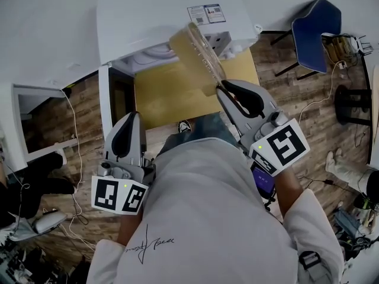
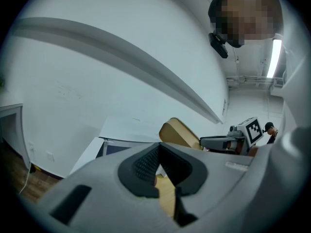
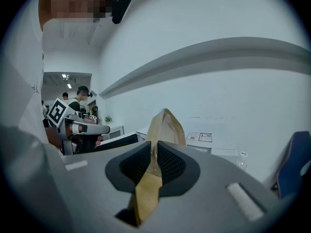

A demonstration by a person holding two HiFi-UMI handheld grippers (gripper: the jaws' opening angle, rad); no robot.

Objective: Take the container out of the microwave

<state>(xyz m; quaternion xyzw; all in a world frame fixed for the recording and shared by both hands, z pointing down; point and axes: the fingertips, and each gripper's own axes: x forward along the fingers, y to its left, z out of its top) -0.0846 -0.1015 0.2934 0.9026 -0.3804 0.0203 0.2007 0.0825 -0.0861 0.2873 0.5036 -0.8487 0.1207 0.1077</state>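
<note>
A clear plastic container (image 1: 198,55) hangs tilted in front of the open white microwave (image 1: 172,16), above the yellow tabletop (image 1: 172,99). My right gripper (image 1: 220,87) is shut on its near rim. In the right gripper view the container's wall (image 3: 165,127) rises edge-on from between the pads of the right gripper (image 3: 154,157). My left gripper (image 1: 131,116) is held lower at the left, beside the microwave's open door (image 1: 105,99), with its jaws shut and nothing in them. The left gripper view shows the left gripper (image 2: 158,154) and, beyond it, the container (image 2: 177,132).
The microwave's door stands open to the left. A blue chair (image 1: 317,28) stands at the right on the wooden floor. Cables and gear lie on the floor at both sides. Other people stand in the background of the right gripper view.
</note>
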